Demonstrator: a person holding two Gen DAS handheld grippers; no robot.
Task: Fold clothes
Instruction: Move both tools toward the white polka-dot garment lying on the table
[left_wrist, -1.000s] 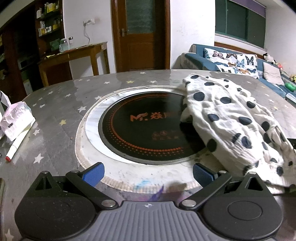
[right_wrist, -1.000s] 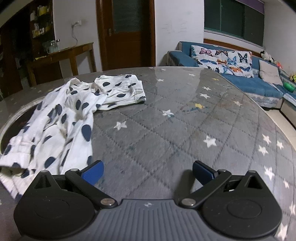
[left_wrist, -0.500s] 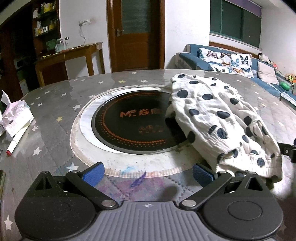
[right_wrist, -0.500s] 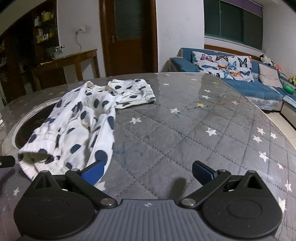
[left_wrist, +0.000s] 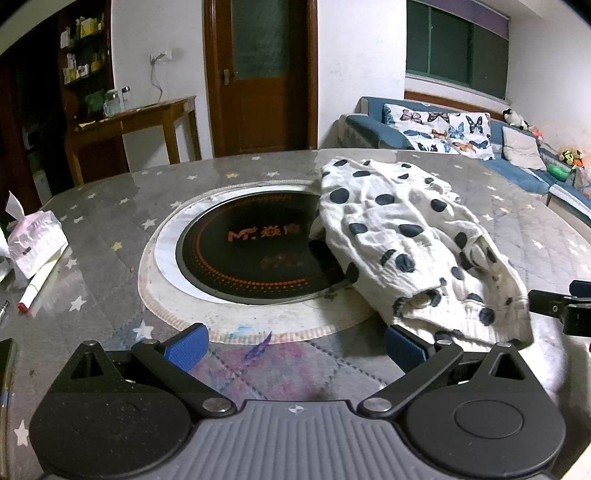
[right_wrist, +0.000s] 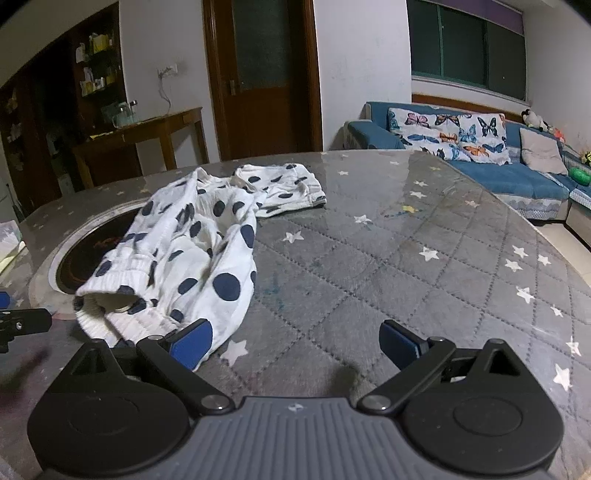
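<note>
A: How far along is the folding?

B: Barely begun, I'd judge. The spotted garment (left_wrist: 402, 236) lies crumpled on the counter (right_wrist: 424, 266), partly over the round black hob (left_wrist: 255, 254) set into it, with one leg stretched toward the far side. No neat fold shows yet, so smoothing and all folds are left.

A: And the grippers?

B: The left gripper (left_wrist: 295, 345) sits low at the near edge, released, jaws spread wide, its right pad just beside the waistband. The right gripper (right_wrist: 295, 339) is likewise spread and empty, its left pad at the cloth's near hem
</note>
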